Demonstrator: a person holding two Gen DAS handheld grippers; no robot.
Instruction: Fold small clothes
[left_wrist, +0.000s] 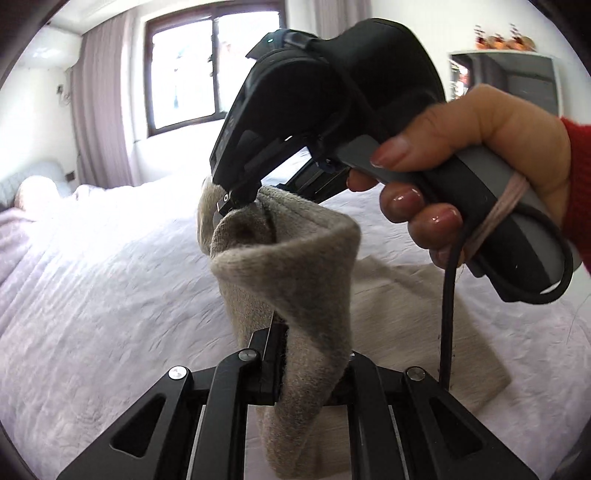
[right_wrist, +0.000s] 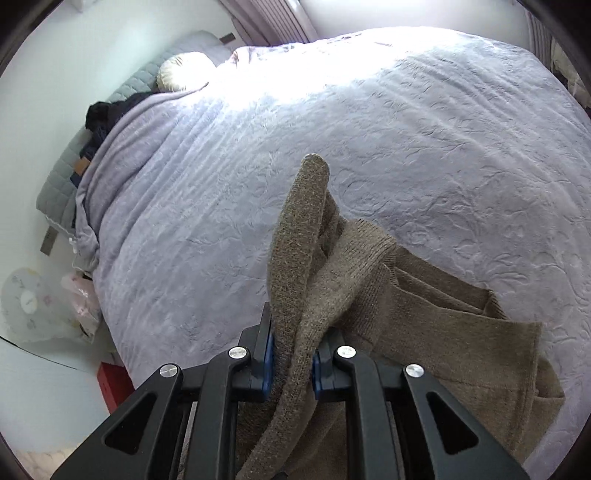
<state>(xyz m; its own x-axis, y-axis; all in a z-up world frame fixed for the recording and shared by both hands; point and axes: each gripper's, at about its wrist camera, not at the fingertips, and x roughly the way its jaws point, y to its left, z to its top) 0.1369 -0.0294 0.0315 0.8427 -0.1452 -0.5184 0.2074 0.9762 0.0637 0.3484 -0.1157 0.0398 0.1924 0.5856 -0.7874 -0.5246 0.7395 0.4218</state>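
Observation:
A beige knitted garment (left_wrist: 295, 280) hangs above the bed, lifted between both grippers. My left gripper (left_wrist: 306, 369) is shut on a fold of it at the bottom of the left wrist view. My right gripper (left_wrist: 236, 199), held by a hand in a red sleeve, is shut on the garment's upper edge there. In the right wrist view the right gripper (right_wrist: 291, 365) clamps a thick rolled fold of the garment (right_wrist: 424, 314), whose rest lies spread on the bedspread to the right.
A pale lilac quilted bedspread (right_wrist: 369, 129) covers the bed. A pillow (right_wrist: 184, 70) and dark clothes (right_wrist: 107, 110) lie by the grey headboard. A window (left_wrist: 184, 70) with curtains is behind. A red box (right_wrist: 114, 384) and bags sit on the floor.

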